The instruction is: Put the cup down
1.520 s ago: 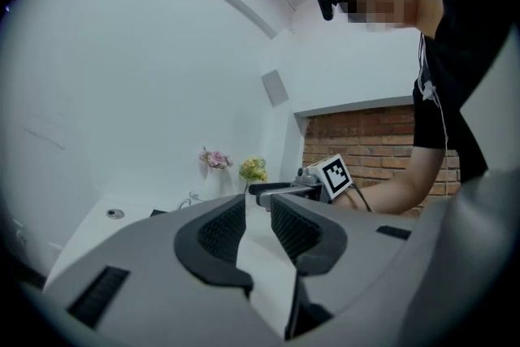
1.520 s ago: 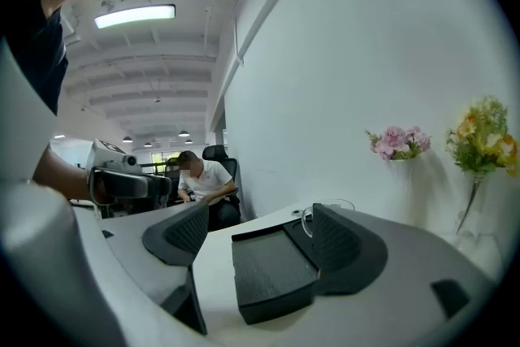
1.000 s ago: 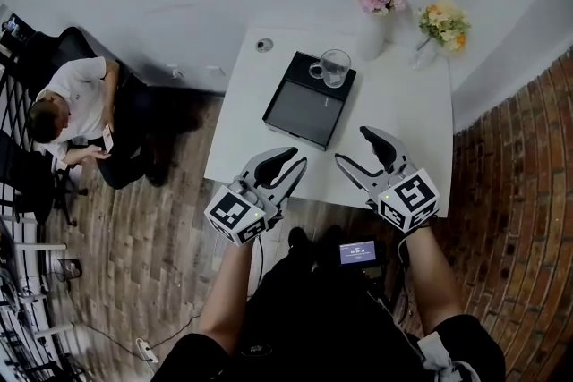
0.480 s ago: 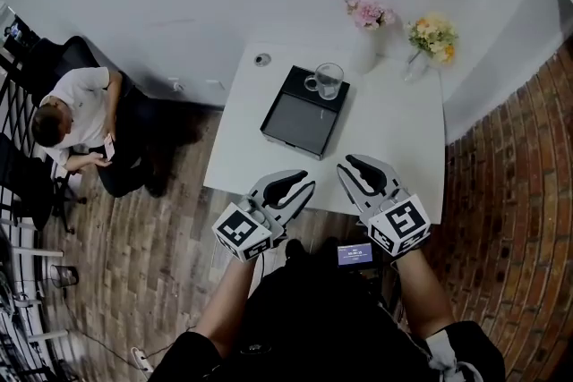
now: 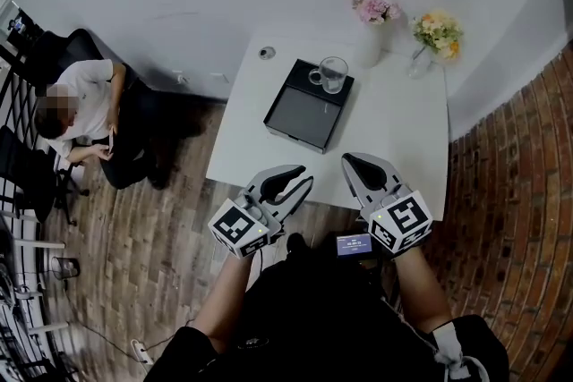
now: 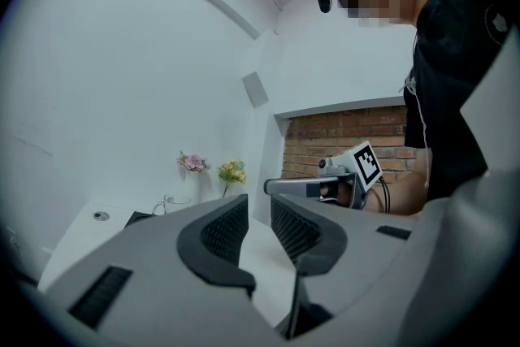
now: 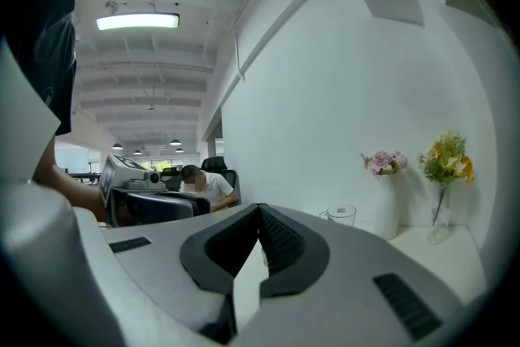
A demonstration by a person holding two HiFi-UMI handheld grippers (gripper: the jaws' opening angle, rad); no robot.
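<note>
Hovering at the table's (image 5: 394, 134) near edge: left gripper (image 5: 303, 180) slightly parted, empty; right gripper (image 5: 351, 162) just closed, empty. Upright on black tray (image 5: 300, 116): cup (image 5: 333, 72).

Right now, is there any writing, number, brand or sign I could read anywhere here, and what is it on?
No text here can be read.
Small screen at the person's front: lit characters, too small to read.
Marker cubes: black-and-white square patterns, no letters or numbers.
Glass cup and black tray: no label visible.
</note>
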